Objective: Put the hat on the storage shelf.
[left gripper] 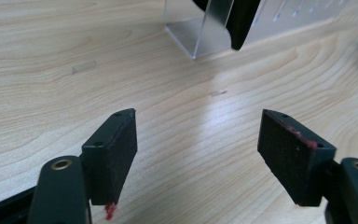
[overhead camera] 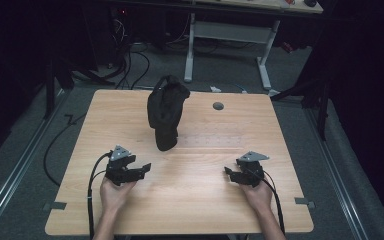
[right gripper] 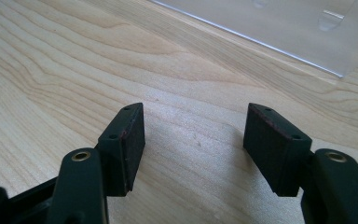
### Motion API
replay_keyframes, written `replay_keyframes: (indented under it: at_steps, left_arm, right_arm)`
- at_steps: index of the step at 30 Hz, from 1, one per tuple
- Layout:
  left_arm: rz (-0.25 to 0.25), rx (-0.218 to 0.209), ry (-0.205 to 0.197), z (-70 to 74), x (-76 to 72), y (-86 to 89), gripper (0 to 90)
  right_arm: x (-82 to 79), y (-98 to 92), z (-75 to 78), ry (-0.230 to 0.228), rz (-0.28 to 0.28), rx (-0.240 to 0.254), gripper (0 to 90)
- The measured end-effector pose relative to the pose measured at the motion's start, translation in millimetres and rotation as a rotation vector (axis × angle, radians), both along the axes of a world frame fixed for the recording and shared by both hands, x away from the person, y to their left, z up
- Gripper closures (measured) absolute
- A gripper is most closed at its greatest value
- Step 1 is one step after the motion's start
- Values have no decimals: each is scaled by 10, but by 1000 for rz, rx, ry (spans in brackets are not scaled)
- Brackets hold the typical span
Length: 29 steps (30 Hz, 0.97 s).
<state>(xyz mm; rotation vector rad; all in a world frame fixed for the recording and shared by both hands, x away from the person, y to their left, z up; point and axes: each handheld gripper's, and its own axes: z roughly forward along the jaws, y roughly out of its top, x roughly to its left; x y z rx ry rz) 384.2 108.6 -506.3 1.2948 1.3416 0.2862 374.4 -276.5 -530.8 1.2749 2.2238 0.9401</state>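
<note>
Two grippers are held low over the near part of the wooden table (overhead camera: 200, 210), the left gripper (overhead camera: 141, 169) at the near left and the right gripper (overhead camera: 229, 173) at the near right, each with its jaws standing apart and nothing between the pads. Between and beyond them, toward the far middle of the table, a black cloth bag (overhead camera: 166, 112) is seen, draped over a clear plastic stand (left gripper: 200, 35) whose base shows in the left gripper view. It looks dark, matte and crumpled, with a loop or handle at its top and a narrower end hanging toward the near side. It is judged to be light, soft and limp, so it would sag and fold once lifted; slipping is unlikely, and breakage is no concern for the cloth, though the stand could be tipped. A hold on the top loop or on a bunched fold at the upper edge is judged best.
</note>
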Motion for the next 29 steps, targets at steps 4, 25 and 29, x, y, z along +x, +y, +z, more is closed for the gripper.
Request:
replay_keyframes:
  at_steps: [4,25,29]
  left_arm:
    - [4,53,-9,-73,18,-55,289]
    - [42,165,-18,-403,128,-208,282]
    - [40,163,-17,-403,128,-207,276]
  right_arm:
    - [0,0,0,0,0,0,388]
    - [0,0,0,0,0,0,387]
    - [-1,1,0,1,-1,1,387]
